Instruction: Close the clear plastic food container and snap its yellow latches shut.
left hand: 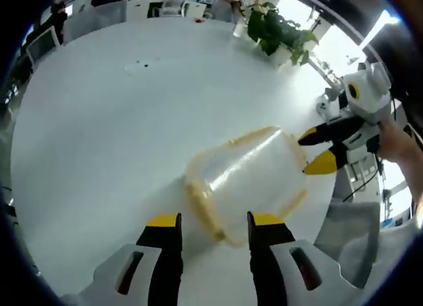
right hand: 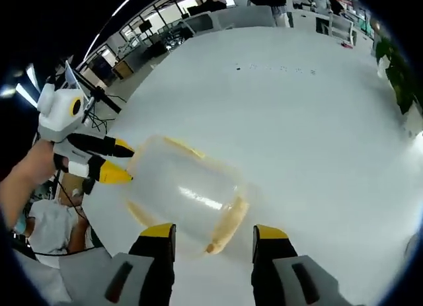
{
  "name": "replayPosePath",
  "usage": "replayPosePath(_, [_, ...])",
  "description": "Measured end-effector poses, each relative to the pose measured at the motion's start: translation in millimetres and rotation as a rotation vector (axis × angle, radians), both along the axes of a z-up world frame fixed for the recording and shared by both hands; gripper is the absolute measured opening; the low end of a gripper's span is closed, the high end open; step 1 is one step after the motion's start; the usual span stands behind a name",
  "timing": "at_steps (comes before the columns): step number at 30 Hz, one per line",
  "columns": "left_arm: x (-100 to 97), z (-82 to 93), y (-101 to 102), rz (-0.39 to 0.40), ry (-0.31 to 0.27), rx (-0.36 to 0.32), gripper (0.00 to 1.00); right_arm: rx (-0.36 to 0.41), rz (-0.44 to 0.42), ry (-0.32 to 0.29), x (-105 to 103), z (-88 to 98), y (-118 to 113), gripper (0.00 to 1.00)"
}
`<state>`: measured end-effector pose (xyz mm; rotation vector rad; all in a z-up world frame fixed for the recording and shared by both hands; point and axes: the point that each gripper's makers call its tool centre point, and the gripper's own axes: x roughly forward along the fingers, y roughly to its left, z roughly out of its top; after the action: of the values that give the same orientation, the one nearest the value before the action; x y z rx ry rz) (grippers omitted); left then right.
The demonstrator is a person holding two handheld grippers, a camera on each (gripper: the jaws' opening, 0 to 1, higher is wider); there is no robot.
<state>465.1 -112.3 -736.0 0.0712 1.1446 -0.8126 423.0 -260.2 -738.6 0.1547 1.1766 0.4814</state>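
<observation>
Both tongs stand with their jaws apart, gripping nothing, one on each side of the clear plastic food container (left hand: 248,184).

Left gripper view: the left gripper (left hand: 213,221) rises from the bottom, its yellow-tipped jaws open and straddling the near end of the container, where a yellow latch (left hand: 203,210) runs along the rim; I cannot tell whether either jaw touches the plastic. The container lies on the white table (left hand: 99,134), lid seemingly down on the tub. The right gripper (left hand: 316,151) comes in from the right, held by a hand (left hand: 400,144), its two yellow tips apart and just at the far end of the container. A potted plant (left hand: 281,32) stands well apart near the table's far edge.

Right gripper view: the right gripper (right hand: 215,233) is open too, its jaws either side of a yellow latch (right hand: 228,225) on the nearest end. The container (right hand: 185,190) sits between it and the left gripper (right hand: 119,162), whose tips meet the opposite end.

Whether the latches are snapped is unclear; they look loose. To do this step well, I judge one gripper should brace the tub against sliding on the smooth table while the other presses a latch flat against the wall until it seats, then swap ends.
</observation>
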Motion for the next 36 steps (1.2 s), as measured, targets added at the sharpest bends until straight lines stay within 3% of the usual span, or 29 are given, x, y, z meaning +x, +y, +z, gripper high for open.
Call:
replayPosePath(10, [-2.0,1.2,-5.5,-0.002,0.000,-0.023,0.28,0.036,-0.033,-0.026,1.5,-2.8,6.5,0.38])
replayPosePath(26, [-3.7,1.5,-8.2,-0.030,-0.027,-0.015,0.24,0.093,-0.066,-0.037,4.8,-5.5,12.2,0.36])
replayPosePath(28, [-5.1,2.8,-11.6,-0.008,-0.011,-0.058,0.23,0.127,-0.098,-0.041,5.6,-6.2,14.9,0.33])
replayPosePath(29, [-1.9,2.9,-6.0,0.071,-0.015,-0.039,0.22,0.144,-0.140,-0.013,0.5,-8.7,13.9,0.33])
replayPosePath(31, [-6.5,4.9,-9.8,0.002,-0.048,-0.036,0.22,0.097,-0.081,-0.057,-3.5,-11.7,10.0,0.33])
replayPosePath(33, [-3.9,3.8,-8.7,0.018,-0.012,-0.039,0.22,0.116,-0.108,-0.033,-1.5,-11.9,12.4,0.33])
replayPosePath(36, [-4.0,3.2,-10.0,0.012,-0.007,-0.032,0.22,0.120,-0.099,-0.029,0.8,-11.2,12.7,0.33])
